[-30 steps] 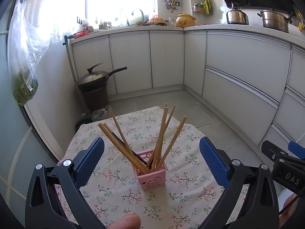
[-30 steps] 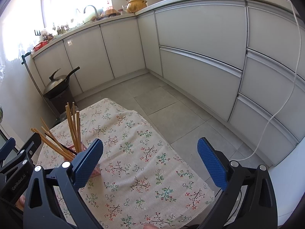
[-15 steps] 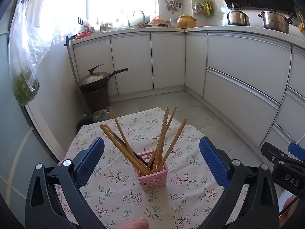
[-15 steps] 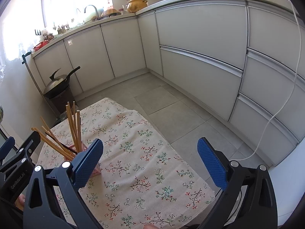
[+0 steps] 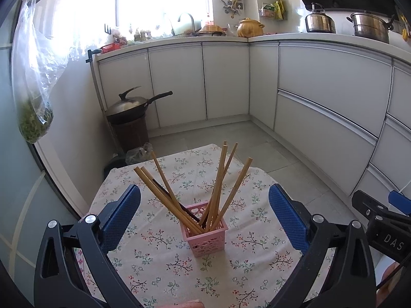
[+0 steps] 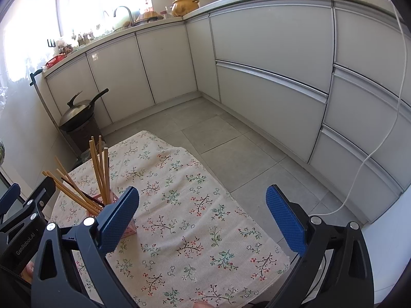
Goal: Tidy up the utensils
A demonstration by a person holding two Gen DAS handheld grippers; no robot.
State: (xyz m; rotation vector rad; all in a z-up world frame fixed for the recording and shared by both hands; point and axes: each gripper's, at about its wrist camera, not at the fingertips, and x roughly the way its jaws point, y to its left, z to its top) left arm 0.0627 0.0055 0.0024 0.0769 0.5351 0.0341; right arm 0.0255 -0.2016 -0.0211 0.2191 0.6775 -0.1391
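A small pink basket stands on the floral tablecloth and holds several wooden chopsticks fanned out, plus one dark stick. My left gripper is open, its blue pads wide on either side of the basket and nearer to me than it. In the right wrist view the basket and chopsticks sit at the left, partly behind my left blue pad. My right gripper is open over bare cloth, holding nothing. The left gripper's body shows at that view's left edge.
The small table has its far edge near grey floor tiles. White cabinets wrap around the room. A wok on a dark stand sits beyond the table's left corner. A plastic bag of greens hangs at left. A white cable trails down at right.
The left wrist view has drawn back slightly, so the basket sits a little lower and farther in frame. The right gripper has hardly moved. Both stay open.
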